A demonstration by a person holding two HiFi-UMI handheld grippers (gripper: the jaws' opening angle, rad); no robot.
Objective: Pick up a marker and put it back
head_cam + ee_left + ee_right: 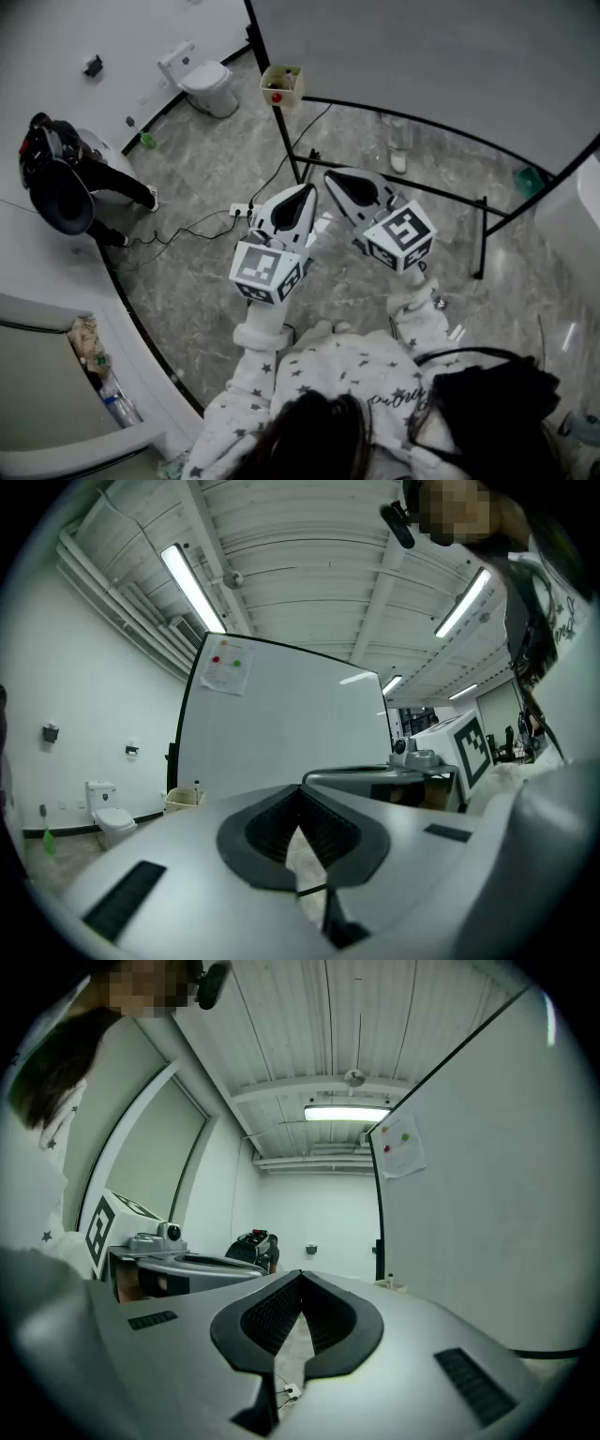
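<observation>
We cannot make out a marker for certain. The likeliest place, we judge, is the small cream open-topped box (281,69) at the near corner of the big black-framed whiteboard (422,56), where something red shows inside; it is too small to tell what that is. The box is well apart from both claws.

A marker should be light and stiff, with a smooth round plastic barrel that can slip or roll. We would close on the middle of the barrel, across its width, and keep off the cap, which might pull free.

The left claw (307,192) has its jaws together with nothing between them, and its own view shows the dark ribbed pads meeting at the tip. The right claw (336,178) is also closed and empty. Both are raised side by side in front of us, tips near each other and aimed towards the whiteboard's frame.

Below lies the grey marbled floor (187,291) with black cables (178,232). Farther off are a white toilet (208,82) by the wall and a seated person in dark clothes (66,173).
</observation>
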